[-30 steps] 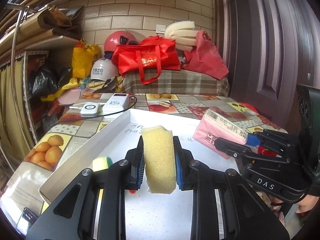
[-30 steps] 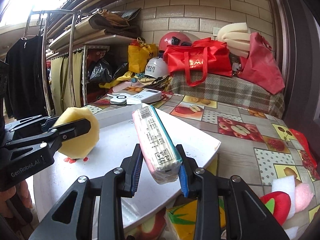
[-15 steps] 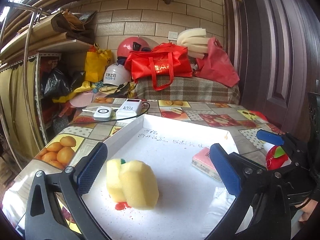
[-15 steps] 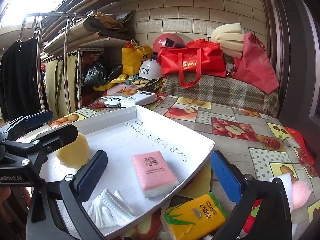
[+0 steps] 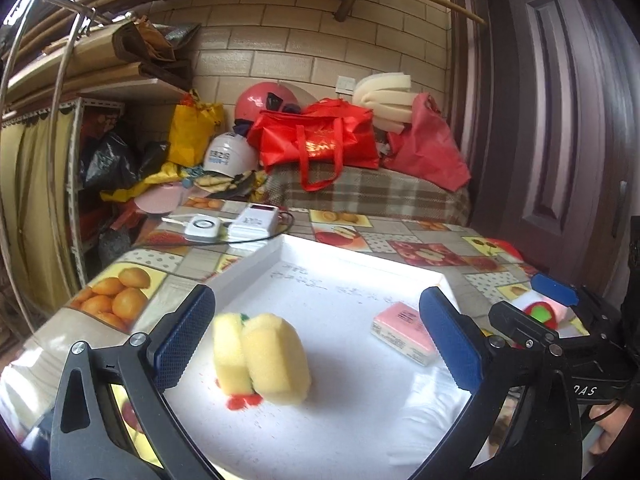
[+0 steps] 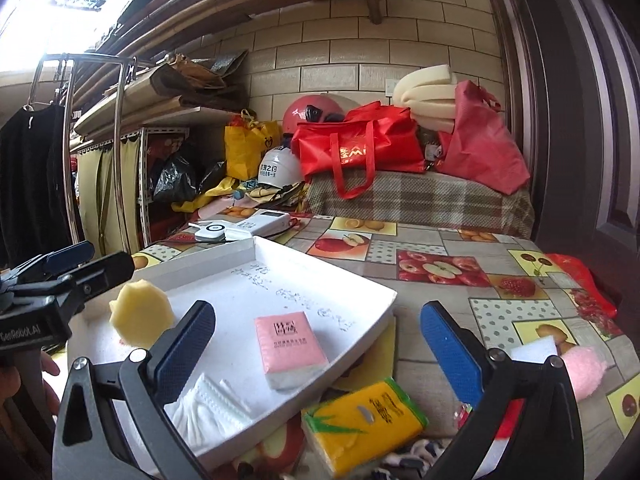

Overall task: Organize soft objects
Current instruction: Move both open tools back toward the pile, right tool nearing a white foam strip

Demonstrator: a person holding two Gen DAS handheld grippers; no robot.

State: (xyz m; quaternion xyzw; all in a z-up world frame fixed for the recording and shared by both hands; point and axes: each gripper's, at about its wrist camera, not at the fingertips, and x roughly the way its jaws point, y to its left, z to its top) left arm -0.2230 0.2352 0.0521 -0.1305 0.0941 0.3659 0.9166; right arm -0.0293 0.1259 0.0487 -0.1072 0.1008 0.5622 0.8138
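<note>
A white tray (image 5: 360, 264) lies on the table; it also shows in the right wrist view (image 6: 384, 300). Two yellow sponges (image 5: 260, 354) stand side by side in it, one showing in the right wrist view (image 6: 141, 315). A pink tissue pack (image 5: 402, 332) lies flat in the tray, also in the right wrist view (image 6: 290, 348). A white face mask (image 6: 208, 404) lies at the tray's near corner. My left gripper (image 5: 316, 344) is open and empty just behind the sponges. My right gripper (image 6: 316, 356) is open and empty above the tissue pack.
A yellow tissue pack (image 6: 364, 420) lies on the table beside the tray. A white sponge (image 6: 534, 350), a pink fluffy item (image 6: 584, 370) and a red-green toy (image 5: 540, 314) lie to the right. A power bank (image 5: 256, 222) and white device (image 5: 202, 228) sit behind the tray.
Both grippers opened and let go: the left released the yellow sponge next to the other one, the right released the pink tissue pack in the tray. Both then drew back slightly.
</note>
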